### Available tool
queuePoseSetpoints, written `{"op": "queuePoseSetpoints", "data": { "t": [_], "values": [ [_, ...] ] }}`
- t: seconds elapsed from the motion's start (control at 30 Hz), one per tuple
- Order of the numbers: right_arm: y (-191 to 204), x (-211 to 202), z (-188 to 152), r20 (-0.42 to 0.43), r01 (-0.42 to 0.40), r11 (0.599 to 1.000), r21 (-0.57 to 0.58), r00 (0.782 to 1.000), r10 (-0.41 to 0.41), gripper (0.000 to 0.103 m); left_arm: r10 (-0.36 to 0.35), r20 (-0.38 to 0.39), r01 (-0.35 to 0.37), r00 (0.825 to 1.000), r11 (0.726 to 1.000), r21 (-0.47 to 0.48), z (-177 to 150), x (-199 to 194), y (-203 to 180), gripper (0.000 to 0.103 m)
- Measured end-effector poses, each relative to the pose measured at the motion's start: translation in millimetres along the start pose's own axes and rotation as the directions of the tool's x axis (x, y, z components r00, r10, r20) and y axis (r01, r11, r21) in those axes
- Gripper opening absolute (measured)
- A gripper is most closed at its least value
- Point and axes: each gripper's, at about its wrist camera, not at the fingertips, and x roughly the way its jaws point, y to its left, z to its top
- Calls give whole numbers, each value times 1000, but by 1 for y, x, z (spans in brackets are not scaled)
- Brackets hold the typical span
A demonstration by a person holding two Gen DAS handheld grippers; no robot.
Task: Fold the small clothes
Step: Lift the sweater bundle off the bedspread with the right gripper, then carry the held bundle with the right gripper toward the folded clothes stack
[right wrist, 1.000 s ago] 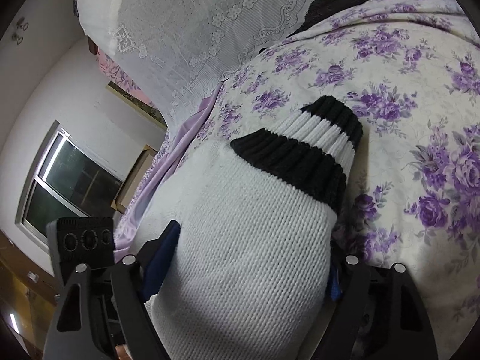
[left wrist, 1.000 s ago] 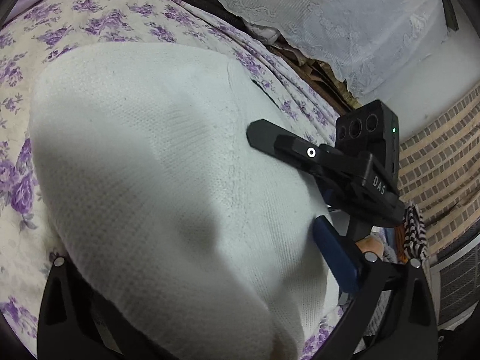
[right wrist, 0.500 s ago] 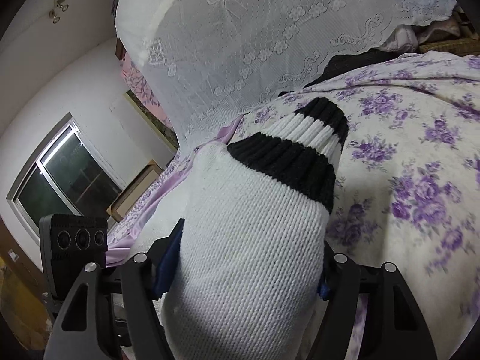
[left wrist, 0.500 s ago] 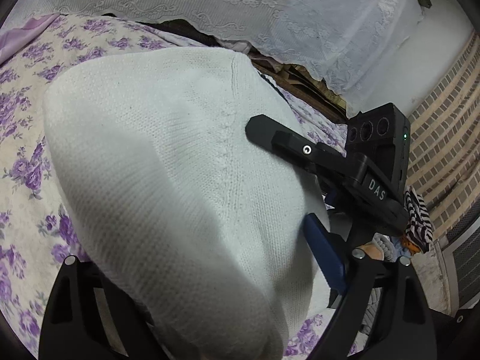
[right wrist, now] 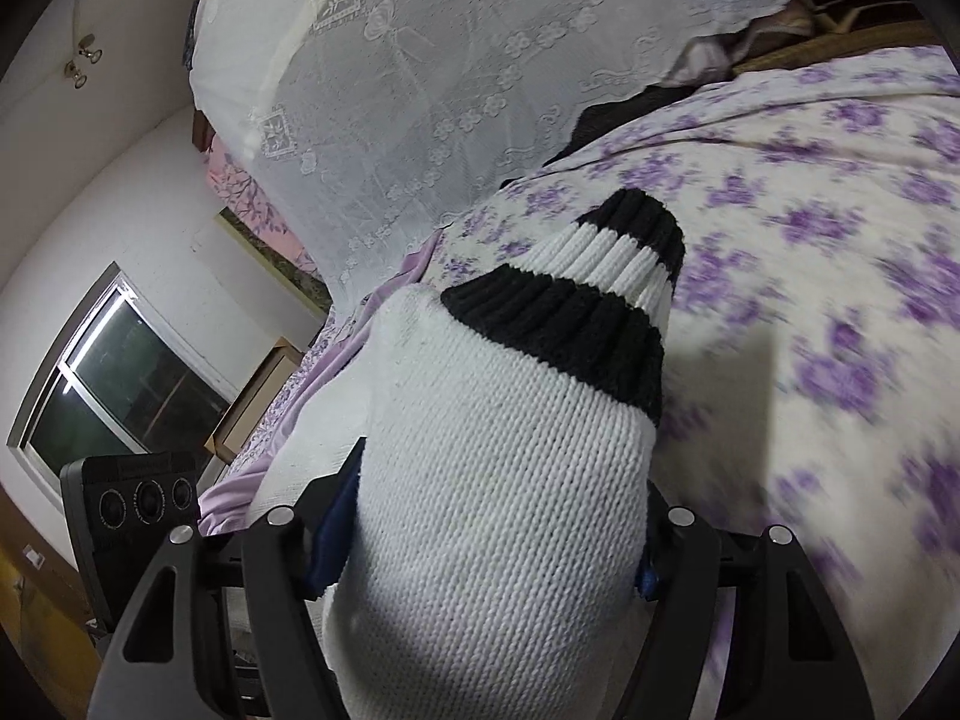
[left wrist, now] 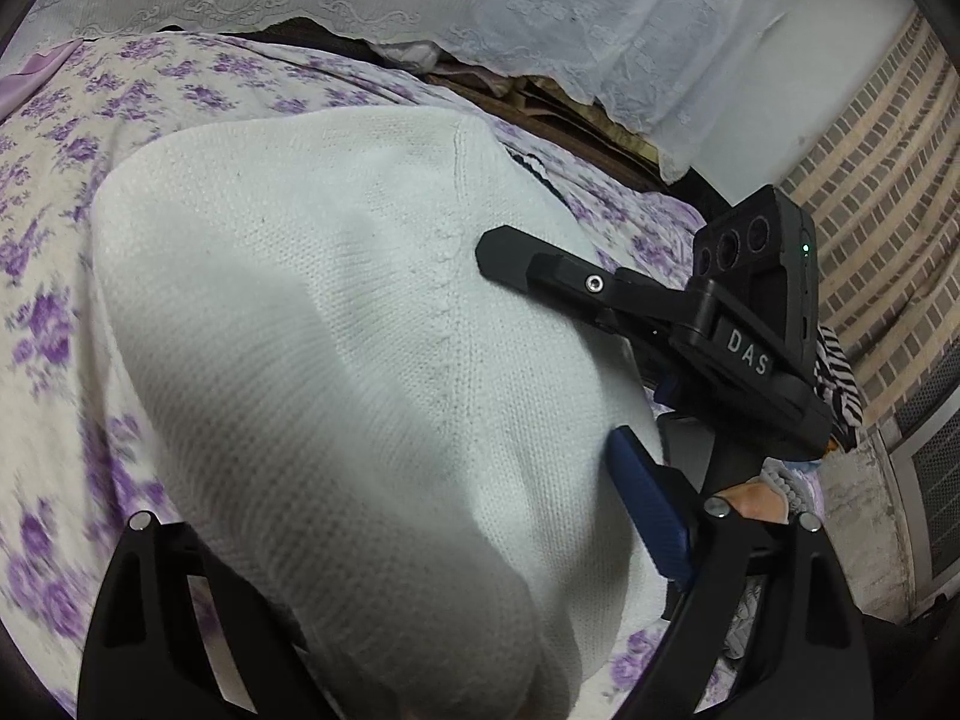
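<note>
While both hand-held grippers clamp it, white knit sweater [left wrist: 336, 360] bunched, cuff [right wrist: 588, 300] black-striped.

Sweater [left wrist: 360, 360] on bedspread [left wrist: 54, 312]

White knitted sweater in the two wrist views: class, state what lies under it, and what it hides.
Under the white knitted sweater lies the purple-flowered bedspread, showing around its edges. The stretch of bedspread directly beneath cannot be seen, and the knit covers much of each gripper's fingers.
</note>
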Motion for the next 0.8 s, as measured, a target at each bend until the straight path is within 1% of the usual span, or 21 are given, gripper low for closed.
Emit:
{"op": "queuePoseSetpoints", "data": {
  "t": [0.2, 0.37, 0.6, 0.8],
  "values": [
    [-10, -43, -22, 16, 41, 999, 25, 999, -41, 71, -38, -17, 38, 999, 999, 21, -28, 11, -37, 86],
    [-19, -87, -39, 53, 83, 996, 33, 995, -85, 71, -85, -30, 86, 996, 995, 47, -46, 22, -70, 86],
    [-29, -138, -52, 107, 139, 989, 54, 984, -145, 71, -128, -60, 133, 990, 988, 78, -56, 32, -103, 87],
    [-36, -171, -58, 140, 172, 982, 82, 973, -182, 71, -160, -104, 172, 982, 979, 113, -61, 44, -136, 86]
  ]
}}
